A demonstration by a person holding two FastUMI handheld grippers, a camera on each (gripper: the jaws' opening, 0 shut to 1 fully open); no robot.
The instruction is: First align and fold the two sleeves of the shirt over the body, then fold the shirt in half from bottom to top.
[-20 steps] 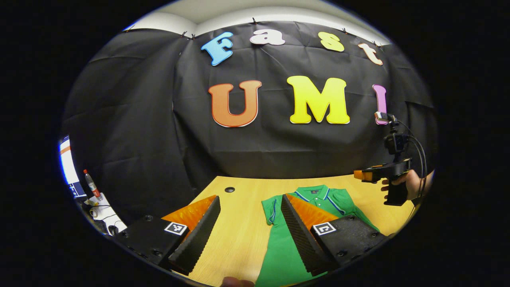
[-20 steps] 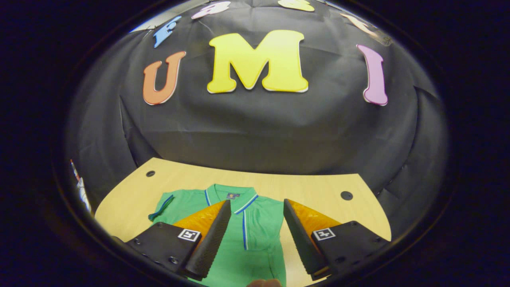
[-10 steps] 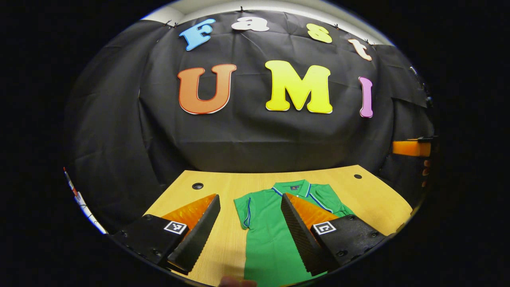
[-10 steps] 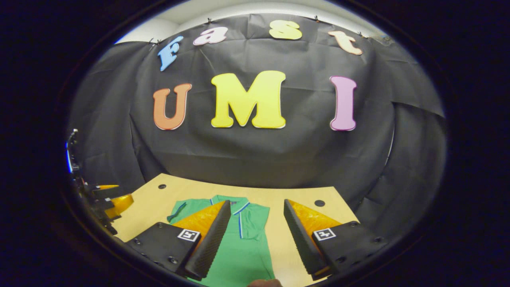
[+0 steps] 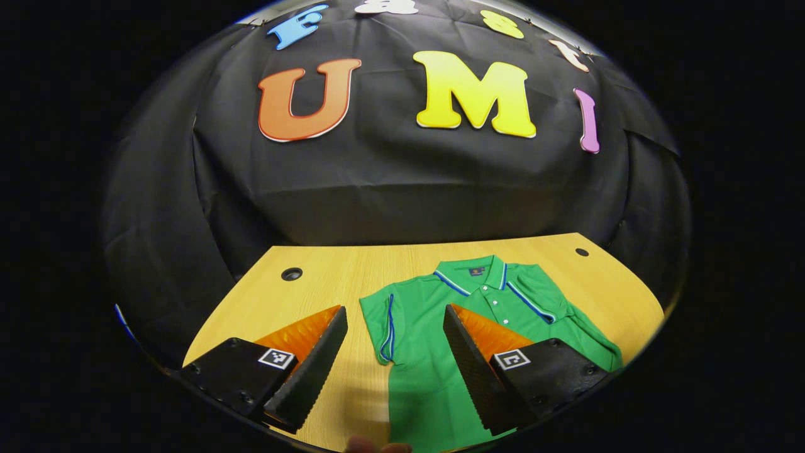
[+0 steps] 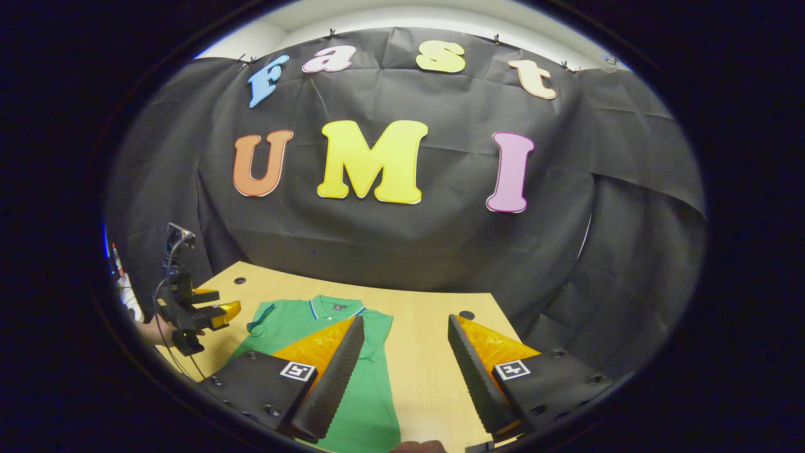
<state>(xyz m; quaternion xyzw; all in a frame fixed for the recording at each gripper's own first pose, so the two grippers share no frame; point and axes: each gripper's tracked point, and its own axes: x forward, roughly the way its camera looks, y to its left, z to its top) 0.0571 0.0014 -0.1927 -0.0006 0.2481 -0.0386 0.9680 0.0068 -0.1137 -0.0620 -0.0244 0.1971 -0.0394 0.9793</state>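
Left gripper view, left to right.
- Table (image 5: 327, 277): bare wood, a cable hole at left centre of the frame.
- Left gripper (image 5: 395, 365): lower centre, jaws wide apart, nothing between them, held above the tabletop.
- Shirt (image 5: 427, 377): green polo, centre to lower right, flat on the table, collar toward the far wall. One sleeve (image 5: 380, 321) appears already turned in along the body, its striped hem between the fingers.

Right gripper view, left to right.
- The left gripper and the hand holding it: lower left, beside the shirt.
- Shirt: lower centre-left, partly behind the near finger.
- Right gripper (image 6: 405, 377): lower centre, jaws wide apart and empty, aimed mostly at bare table to the right of the shirt.

Risks, as judged:
- Pinching one layer only would drag the folded sleeve open.
- A grab at bare wood would miss the hem.
- Uneven lifting by the two hands would skew the bottom-to-top fold.
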